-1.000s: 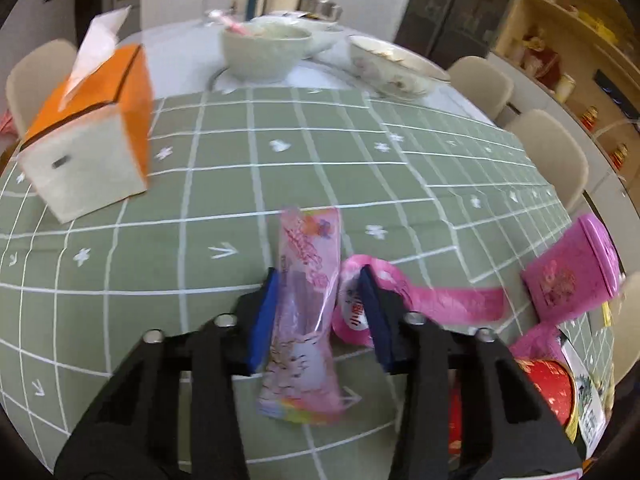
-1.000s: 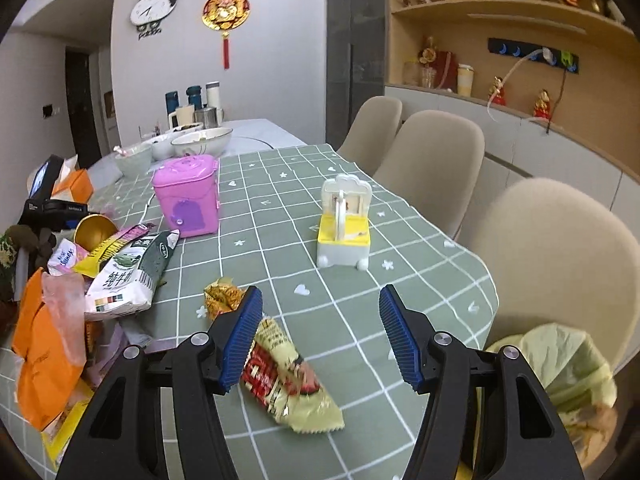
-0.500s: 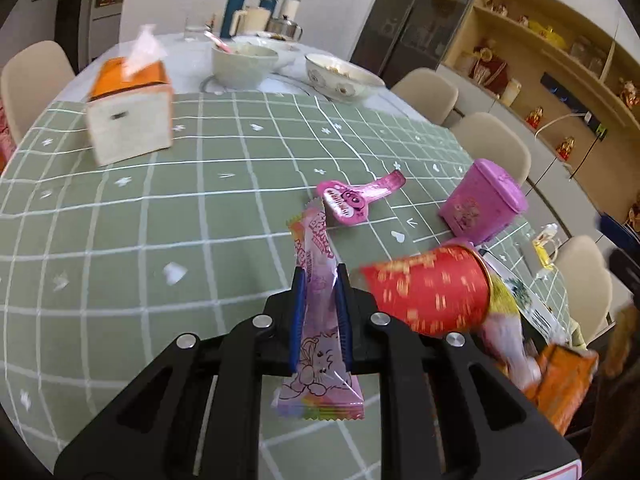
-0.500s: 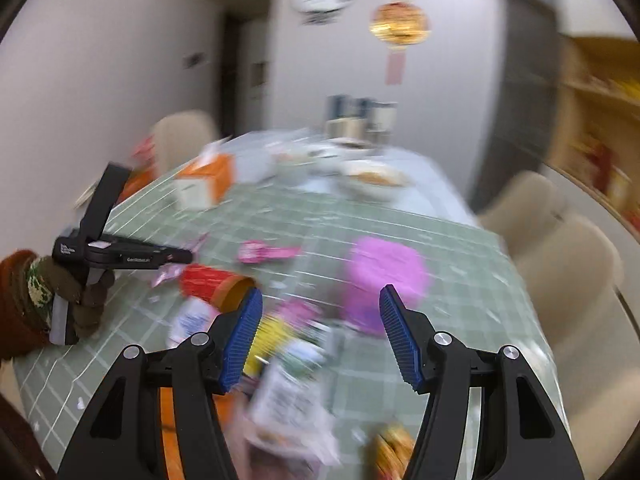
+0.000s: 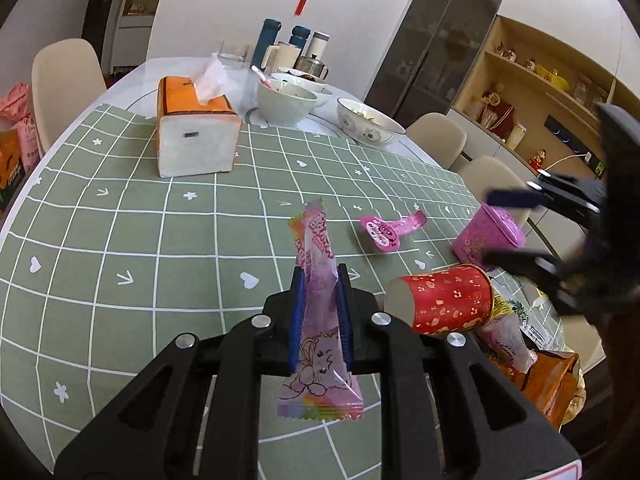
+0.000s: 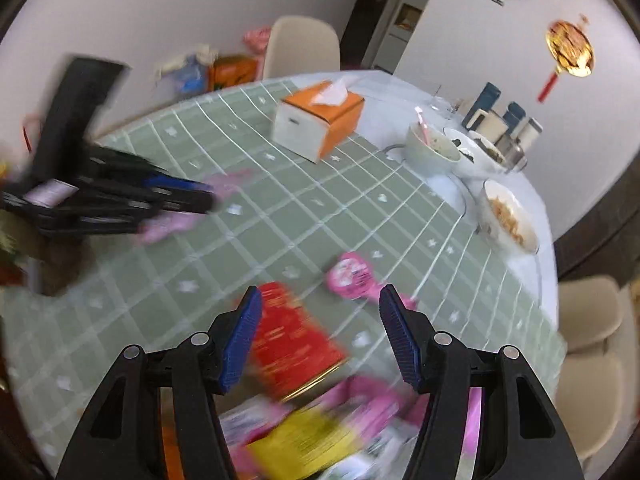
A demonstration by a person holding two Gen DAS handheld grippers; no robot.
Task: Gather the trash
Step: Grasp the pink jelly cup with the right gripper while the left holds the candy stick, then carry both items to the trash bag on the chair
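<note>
My left gripper (image 5: 319,316) is shut on a pink candy wrapper (image 5: 316,320) and holds it upright above the green checked tablecloth (image 5: 160,240). It also shows blurred in the right wrist view (image 6: 176,200). My right gripper (image 6: 320,332) is open and empty, above a red paper cup (image 6: 294,340) lying on its side. The cup (image 5: 444,300) and a pink spoon-shaped wrapper (image 5: 384,230) lie to the right in the left wrist view. The right gripper (image 5: 516,232) shows blurred at the far right there.
A pile of wrappers (image 6: 304,436) lies below my right gripper. A pink tin (image 5: 488,238), an orange tissue box (image 5: 196,136), bowls (image 5: 286,102) and flasks (image 5: 296,46) stand on the table. Beige chairs (image 5: 64,80) surround it.
My left gripper closed on the pink wrapper and lifted it off the cloth. My right gripper swung left, away from the table's edge, over the red cup and the trash pile.
</note>
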